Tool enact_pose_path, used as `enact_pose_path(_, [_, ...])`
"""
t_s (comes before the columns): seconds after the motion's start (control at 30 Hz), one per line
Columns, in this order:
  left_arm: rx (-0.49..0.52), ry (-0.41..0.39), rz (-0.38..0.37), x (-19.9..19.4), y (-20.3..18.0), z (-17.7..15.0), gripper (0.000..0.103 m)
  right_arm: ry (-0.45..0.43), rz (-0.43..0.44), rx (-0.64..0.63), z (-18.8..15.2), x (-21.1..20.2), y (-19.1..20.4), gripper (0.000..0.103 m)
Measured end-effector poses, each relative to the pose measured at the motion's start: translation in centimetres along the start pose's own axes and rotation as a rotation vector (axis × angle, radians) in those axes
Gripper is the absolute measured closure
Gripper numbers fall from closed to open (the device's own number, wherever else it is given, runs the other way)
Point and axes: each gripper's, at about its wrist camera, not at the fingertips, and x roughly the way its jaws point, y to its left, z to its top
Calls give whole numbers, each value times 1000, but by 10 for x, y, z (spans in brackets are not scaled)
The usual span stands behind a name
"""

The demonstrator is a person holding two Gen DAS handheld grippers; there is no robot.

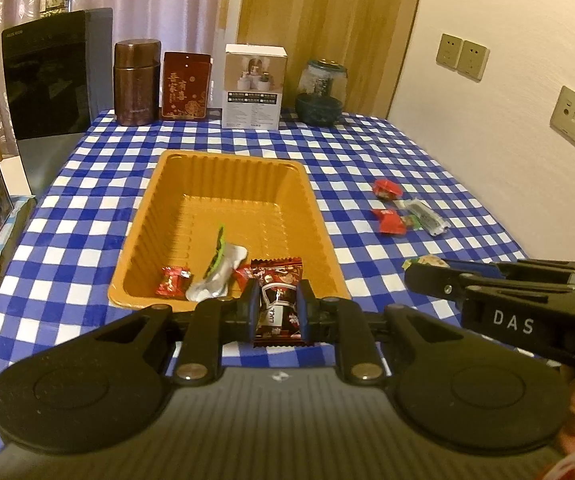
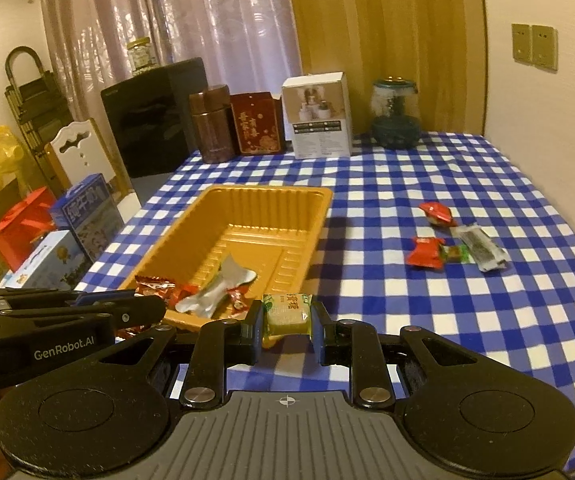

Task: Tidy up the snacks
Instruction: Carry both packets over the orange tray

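Snacks sit in both grips. The left gripper [image 1: 278, 307] pinches a dark red snack packet [image 1: 277, 306] between its fingers, right at the near rim of the orange tray [image 1: 231, 168] — a red candy [image 1: 171, 281] and a silver wrapper [image 1: 217, 276] lie in the tray just ahead of the fingertips. The right gripper [image 2: 287, 320] clamps a pale yellow-green packet [image 2: 286, 316], with the tray ahead to its left. Loose red candies [image 2: 425, 253] and a clear wrapped bar [image 2: 481, 249] lie on the checked tablecloth [image 2: 407, 184], well ahead to the right of its fingers.
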Motion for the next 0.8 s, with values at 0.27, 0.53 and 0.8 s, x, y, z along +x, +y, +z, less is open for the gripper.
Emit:
enact_pose_path(0.27, [17,13,8,18,19,16,86,9,25,-23,12,26,11,78])
enact_pose_path(0.53, [35,33,9,45,35,32,86,17,32,-44,26,57,16,78])
enact_pose_path(0.8, [62,56,8,76,49,45,86,27,34,-68,39,89,16,78])
